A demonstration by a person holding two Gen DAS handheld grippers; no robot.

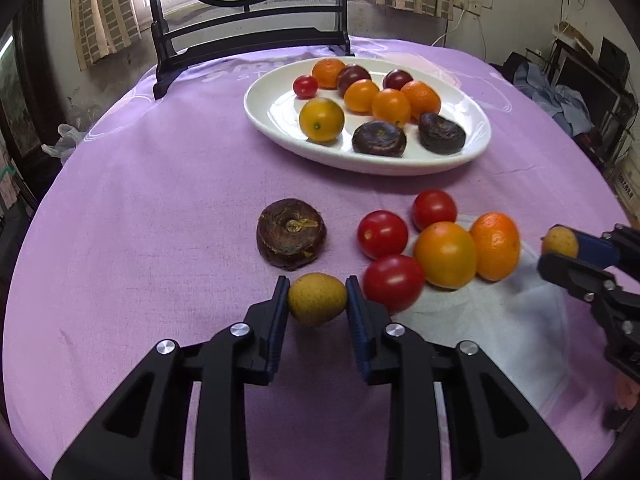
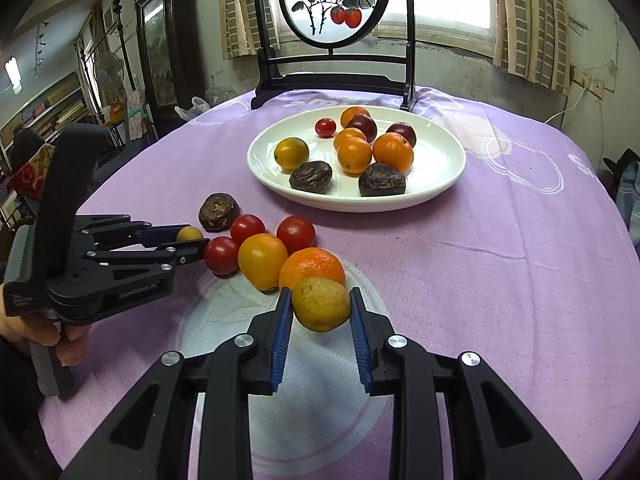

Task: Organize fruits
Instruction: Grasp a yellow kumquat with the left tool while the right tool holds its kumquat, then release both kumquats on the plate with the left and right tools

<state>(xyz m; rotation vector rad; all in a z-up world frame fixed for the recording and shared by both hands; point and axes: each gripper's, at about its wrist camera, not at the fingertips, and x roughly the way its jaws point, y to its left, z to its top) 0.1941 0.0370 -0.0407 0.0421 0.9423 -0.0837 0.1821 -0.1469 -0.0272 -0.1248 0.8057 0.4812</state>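
Each gripper is clenched on a small fruit above the purple-clothed counter (image 1: 140,200). The left gripper (image 1: 318,298) grasps a yellow-brown speckled fruit (image 1: 317,299) between its blue pads, low over the near part of the counter; the right wrist view shows this gripper (image 2: 192,240) from the side with the fruit (image 2: 189,234) at its fingertips. The right gripper (image 2: 321,308) grasps a second speckled yellow fruit (image 2: 321,309), held over a pale round patch (image 2: 224,320) of the cloth; in the left wrist view it (image 1: 560,248) enters from the right edge with its fruit (image 1: 559,242).

Between the two grippers lies a loose cluster: three red cherry tomatoes (image 1: 382,234), an orange-yellow tomato (image 1: 445,254) and a small orange (image 1: 495,246), touching one another. A dark brown wrinkled fruit (image 1: 291,233) sits just beside the cluster, toward the left gripper.

Toward the far edge of the counter stands a white oval plate (image 1: 272,112) holding oranges, yellow tomatoes, one red cherry tomato, two dark plums and two dark wrinkled fruits. Behind the plate, at the far edge, a black-framed painted screen (image 2: 334,4) stands upright
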